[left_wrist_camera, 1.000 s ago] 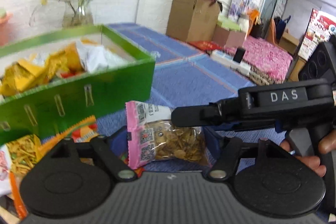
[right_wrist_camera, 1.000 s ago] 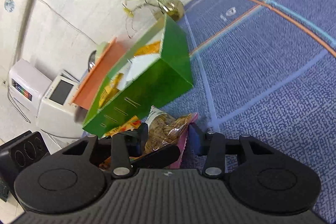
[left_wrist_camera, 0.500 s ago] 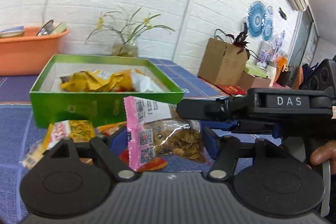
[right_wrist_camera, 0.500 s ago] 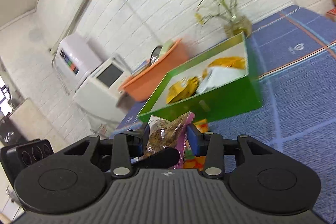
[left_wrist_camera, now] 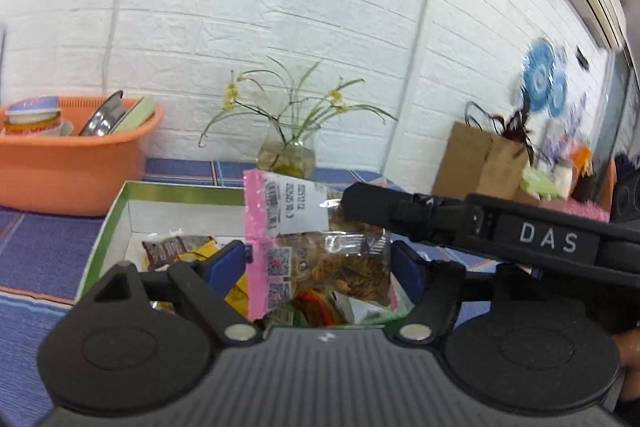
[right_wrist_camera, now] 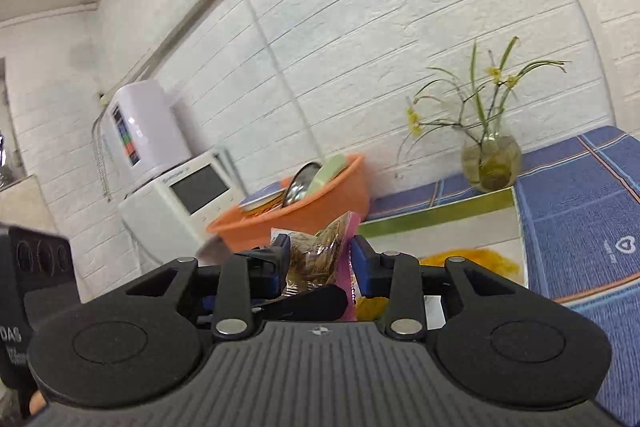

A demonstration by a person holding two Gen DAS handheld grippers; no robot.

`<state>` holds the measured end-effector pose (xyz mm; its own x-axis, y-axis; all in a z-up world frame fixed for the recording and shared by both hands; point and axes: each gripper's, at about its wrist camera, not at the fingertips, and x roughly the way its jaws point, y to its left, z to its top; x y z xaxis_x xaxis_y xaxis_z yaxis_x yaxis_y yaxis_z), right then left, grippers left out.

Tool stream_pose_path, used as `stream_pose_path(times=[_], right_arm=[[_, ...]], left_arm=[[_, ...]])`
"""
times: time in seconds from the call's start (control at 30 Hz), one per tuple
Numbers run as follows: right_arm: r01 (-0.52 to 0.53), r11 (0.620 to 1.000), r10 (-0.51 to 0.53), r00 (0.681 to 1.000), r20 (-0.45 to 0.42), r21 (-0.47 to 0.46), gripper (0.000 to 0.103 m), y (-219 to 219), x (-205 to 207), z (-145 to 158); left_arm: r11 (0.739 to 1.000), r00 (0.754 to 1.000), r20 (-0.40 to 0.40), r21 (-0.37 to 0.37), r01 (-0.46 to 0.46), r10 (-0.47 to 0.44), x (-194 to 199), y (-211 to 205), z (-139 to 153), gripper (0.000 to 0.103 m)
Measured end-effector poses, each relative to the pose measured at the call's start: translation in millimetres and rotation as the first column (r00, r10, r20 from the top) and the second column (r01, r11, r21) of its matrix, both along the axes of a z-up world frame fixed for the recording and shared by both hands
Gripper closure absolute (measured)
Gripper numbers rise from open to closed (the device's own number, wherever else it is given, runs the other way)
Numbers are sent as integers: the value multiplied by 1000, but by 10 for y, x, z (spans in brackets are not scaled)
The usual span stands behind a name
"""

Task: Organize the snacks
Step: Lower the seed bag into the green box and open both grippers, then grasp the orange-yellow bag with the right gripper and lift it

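Lifted higher over green box (left_wrist_camera: pixel 105 227), pink snack packet (left_wrist_camera: pixel 316 251) between both pinching grippers, left gripper (left_wrist_camera: pixel 320 267) and right gripper (right_wrist_camera: pixel 320 261), both level.

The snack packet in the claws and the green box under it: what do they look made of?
Snack packet: thin glossy plastic film, by its glare, clear window and crinkles; pink printed edge. Green box: likely coated cardboard, from its thin flat walls, white inside and slight sheen. Right claw grips the packet.

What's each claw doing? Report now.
Left claw: snack packet between its fingers, grip cannot be told.
Right claw: closed on the snack packet.
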<state>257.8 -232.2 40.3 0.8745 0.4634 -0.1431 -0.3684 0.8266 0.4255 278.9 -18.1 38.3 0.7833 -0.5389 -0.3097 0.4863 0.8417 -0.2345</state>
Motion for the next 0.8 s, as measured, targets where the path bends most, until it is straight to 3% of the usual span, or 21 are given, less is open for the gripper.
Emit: stream_pose_path(times=[0.07,0.1,0.17,0.27,0.5,0.6,0.7,0.8], right_arm=[[39,999,-38,999,-8,4,45,-28,102,-59],[69,997,-69,997,-17,14,39,-49,132,-85],[137,989,-136,991,-16,56,0,-113,109,-113],[180,979,-181,984,1,101,0,-194,-74,-88],[60,979,-53,998,-44,192,0,-242,-584,-159],[-12,984,28,996,-87,180,0,-209,-692,-264],[-45,989,64,988,-138,139,0,-200,-679,-368],[53,985,-8,965,-261,166,0,-329,-546,-519]], left_arm=[[1000,998,-59,-17,-7,6,132,-9,-80,24],[1000,997,-80,-23,-9,7,176,12,-114,24],[999,995,-92,-23,-34,32,210,76,-130,23],[996,994,-82,-50,-71,67,194,268,-34,23],[991,993,-28,-55,-118,117,-59,675,228,22],[991,992,-24,-57,-121,120,-190,748,309,22],[995,995,-50,-51,-88,86,-399,683,209,21],[996,992,-106,-55,-71,65,-665,530,-74,21]])
